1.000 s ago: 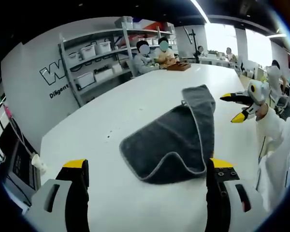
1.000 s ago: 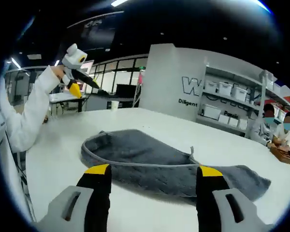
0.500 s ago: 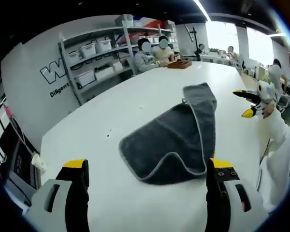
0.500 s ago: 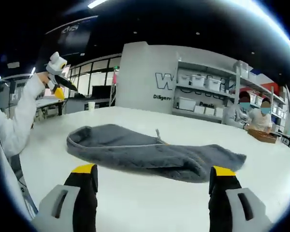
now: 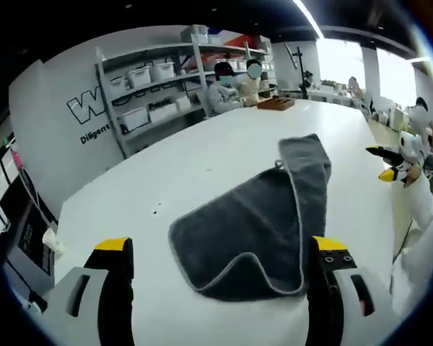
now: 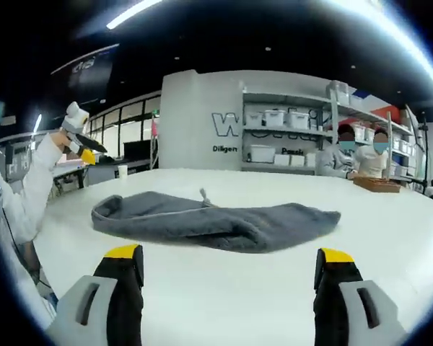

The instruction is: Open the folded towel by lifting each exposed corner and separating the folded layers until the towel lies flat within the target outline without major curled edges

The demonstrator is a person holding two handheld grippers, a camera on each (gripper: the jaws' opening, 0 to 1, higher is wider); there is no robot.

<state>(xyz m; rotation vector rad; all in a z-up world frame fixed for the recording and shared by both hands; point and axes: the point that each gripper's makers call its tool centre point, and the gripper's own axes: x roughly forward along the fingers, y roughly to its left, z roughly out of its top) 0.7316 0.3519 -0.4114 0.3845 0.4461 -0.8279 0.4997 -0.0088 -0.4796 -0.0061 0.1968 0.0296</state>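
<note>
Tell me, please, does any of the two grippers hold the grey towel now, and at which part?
Nothing is held. The left gripper and the right gripper both stand open, short of the grey towel, which lies folded on the white table.

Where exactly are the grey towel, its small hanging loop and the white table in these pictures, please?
grey towel (image 5: 252,231): left gripper view, middle of the top folded layer.
hanging loop (image 6: 201,194): right gripper view, small tab standing up from the towel's edge.
white table (image 5: 130,209): left gripper view, bare surface beside the towel.
</note>
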